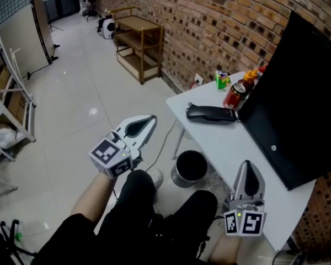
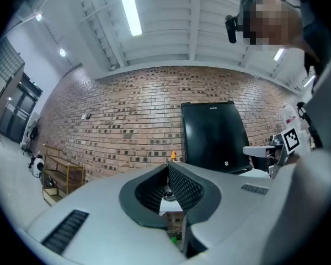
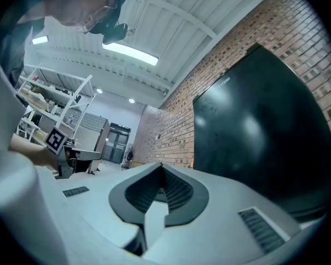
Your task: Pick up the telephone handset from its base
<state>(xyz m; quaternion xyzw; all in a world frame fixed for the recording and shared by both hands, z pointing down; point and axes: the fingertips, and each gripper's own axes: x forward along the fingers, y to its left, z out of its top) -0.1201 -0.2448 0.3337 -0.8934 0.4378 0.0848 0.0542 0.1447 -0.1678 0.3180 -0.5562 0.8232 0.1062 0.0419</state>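
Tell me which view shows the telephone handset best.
The head view: the telephone handset lies in full sight on the white table, beside the black monitor. Neither gripper view shows it; both show the monitor and brick wall instead.

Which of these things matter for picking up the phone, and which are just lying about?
For the job: telephone handset; left hand-held gripper and right hand-held gripper, both shut and empty.
Lying about: red can, small green item, red bottle, black screen, black bin, wooden shelf unit.
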